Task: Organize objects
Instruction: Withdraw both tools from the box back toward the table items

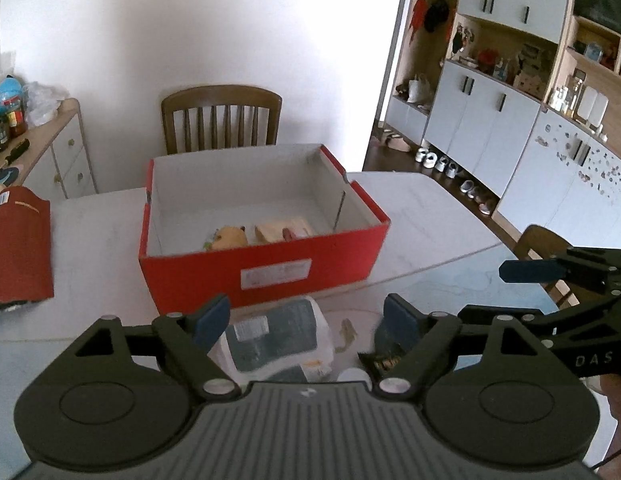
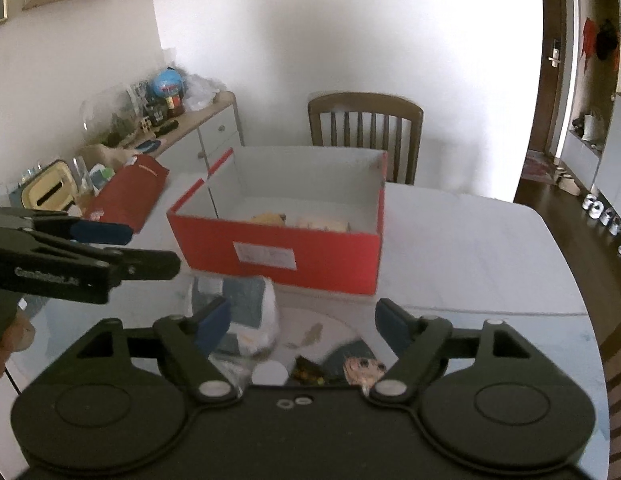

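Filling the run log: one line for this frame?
left gripper: open, empty | right gripper: open, empty | red box: holds items | white packet: on table, unpicked

The right gripper (image 1: pixel 522 296) reads "DAS" — the left gripper (image 2: pixel 126 248), "GenRobot.AI".

Home dining room; table (image 1: pixel 430 216), chair (image 1: pixel 221 118), shoe cabinets (image 1: pixel 482 120)

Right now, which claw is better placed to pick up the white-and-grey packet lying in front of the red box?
Left, probably. The left claw is open with the packet between its fingers; the right claw sits further right, over small dark items.
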Available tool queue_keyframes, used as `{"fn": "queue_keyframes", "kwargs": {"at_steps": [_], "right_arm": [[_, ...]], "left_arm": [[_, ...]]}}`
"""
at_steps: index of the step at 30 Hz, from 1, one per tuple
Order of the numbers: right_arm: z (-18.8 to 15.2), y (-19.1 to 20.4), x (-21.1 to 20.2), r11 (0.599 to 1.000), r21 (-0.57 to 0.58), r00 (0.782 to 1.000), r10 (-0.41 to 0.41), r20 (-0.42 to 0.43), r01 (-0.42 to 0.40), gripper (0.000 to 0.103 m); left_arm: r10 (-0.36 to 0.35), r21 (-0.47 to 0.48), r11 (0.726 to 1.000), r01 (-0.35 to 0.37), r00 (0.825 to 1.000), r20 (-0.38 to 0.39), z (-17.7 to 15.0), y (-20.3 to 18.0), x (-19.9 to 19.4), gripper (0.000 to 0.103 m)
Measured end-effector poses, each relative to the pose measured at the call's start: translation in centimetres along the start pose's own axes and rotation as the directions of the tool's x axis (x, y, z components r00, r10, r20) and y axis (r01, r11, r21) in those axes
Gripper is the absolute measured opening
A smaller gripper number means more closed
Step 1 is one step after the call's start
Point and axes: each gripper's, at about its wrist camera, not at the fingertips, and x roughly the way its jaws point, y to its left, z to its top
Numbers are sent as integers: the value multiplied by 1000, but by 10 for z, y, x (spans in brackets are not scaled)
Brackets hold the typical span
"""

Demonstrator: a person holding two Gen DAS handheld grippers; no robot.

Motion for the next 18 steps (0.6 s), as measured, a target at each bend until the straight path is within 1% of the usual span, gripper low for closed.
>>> {"fn": "queue_keyframes", "kwargs": {"at_steps": [3,9,10,11,15,18], "right_arm": [[-14,-3,-3,1000,11,1000,-7,-14,7,81],[-38,-5,-4,1000,9,999,-19,-48,20,82],[-42,-5,-4,1000,9,998,-20,-54,20,82],[-45,-5,-3,1000,8,998,-22,-60,22,82],[-59,-3,-2,1000,8,996,-23,-86,24,82],[-68,-1,0,1000,0,995,-20,-102,21,82]], "left_arm": [[1,1,1000,-1,1000,-1,-13,-4,-2,86],[-8,-22,1000,8,1000,-7,-41,-6,-3,95],[-5,-26,1000,5,1000,-12,-46,-6,-3,101],[-1,-31,1000,0,1000,-16,-51,-5,-2,103],[6,-60,998,-7,1000,-23,-68,-2,-1,103],[2,-79,997,-3,1000,-13,-82,0,2,103]]}}
